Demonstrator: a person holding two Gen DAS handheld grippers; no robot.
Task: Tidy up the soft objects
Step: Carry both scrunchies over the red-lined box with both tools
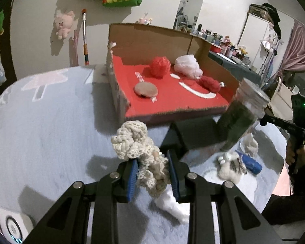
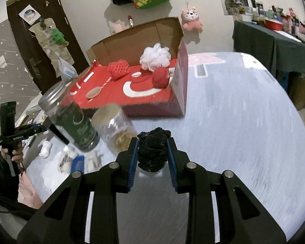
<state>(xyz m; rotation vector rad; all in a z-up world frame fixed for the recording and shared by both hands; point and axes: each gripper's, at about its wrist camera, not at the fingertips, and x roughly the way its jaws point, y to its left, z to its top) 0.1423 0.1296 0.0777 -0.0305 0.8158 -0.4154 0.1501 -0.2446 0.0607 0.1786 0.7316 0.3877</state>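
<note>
My left gripper [image 1: 152, 162] is shut on a cream crocheted piece [image 1: 136, 142] that bulges above its blue pads, held over the table short of the box. In the right wrist view my right gripper [image 2: 153, 152] is shut on a black fuzzy lump [image 2: 153, 152]. The open cardboard box [image 1: 152, 34] [image 2: 181, 77] with a red floor holds a red mesh ball [image 1: 160, 66] [image 2: 118, 70], a white mesh puff [image 1: 188, 65] [image 2: 155, 56], a red yarn ball [image 1: 210, 83] [image 2: 160, 78] and a flat tan pad [image 1: 146, 89] [image 2: 93, 92].
A jar with dark green contents [image 1: 240, 118] [image 2: 71, 118] and a clear plastic jar [image 2: 116, 126] stand on the pale blue tablecloth [image 1: 40, 132] [image 2: 244, 122]. Small white plush toys [image 1: 229, 166] [image 2: 67, 158] and a blue object [image 1: 250, 162] lie nearby. Plush toys hang on the wall.
</note>
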